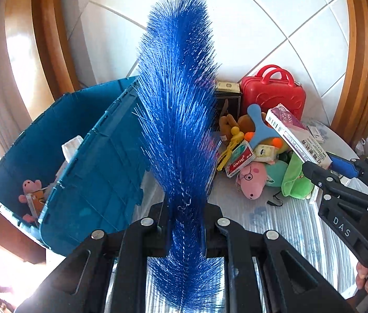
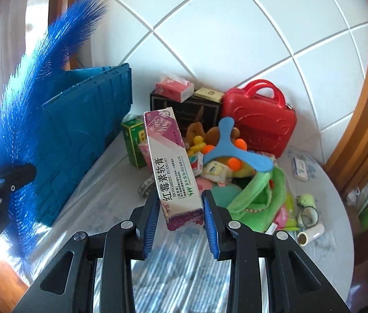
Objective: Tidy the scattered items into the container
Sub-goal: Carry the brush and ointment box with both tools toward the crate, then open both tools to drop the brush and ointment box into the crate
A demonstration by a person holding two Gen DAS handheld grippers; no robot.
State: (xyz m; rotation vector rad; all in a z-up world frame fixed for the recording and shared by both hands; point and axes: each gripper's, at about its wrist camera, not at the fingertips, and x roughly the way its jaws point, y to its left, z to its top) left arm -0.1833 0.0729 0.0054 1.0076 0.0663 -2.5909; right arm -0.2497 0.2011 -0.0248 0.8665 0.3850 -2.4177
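My left gripper (image 1: 184, 208) is shut on a long blue bristle brush (image 1: 178, 99) that stands upright beside the open blue crate (image 1: 92, 161); it also shows in the right wrist view (image 2: 40, 99). My right gripper (image 2: 181, 203) is shut on a purple-and-white ointment box (image 2: 173, 161), held above the table; the box shows in the left wrist view too (image 1: 296, 135). The crate (image 2: 84, 120) holds a pink plush (image 1: 28, 190) and a white packet (image 1: 71, 146). A pile of scattered items lies ahead: a blue boomerang toy (image 2: 233, 148), a green plush (image 2: 259, 198), a pink pig plush (image 1: 253, 180).
A red toy suitcase (image 2: 259, 120), a dark box (image 2: 184, 109) with a tissue pack (image 2: 174, 88) on top, and a green box (image 2: 134, 140) stand at the tiled wall. A lint roller (image 2: 310, 233) and a small white box (image 2: 300, 169) lie at the right of the round table.
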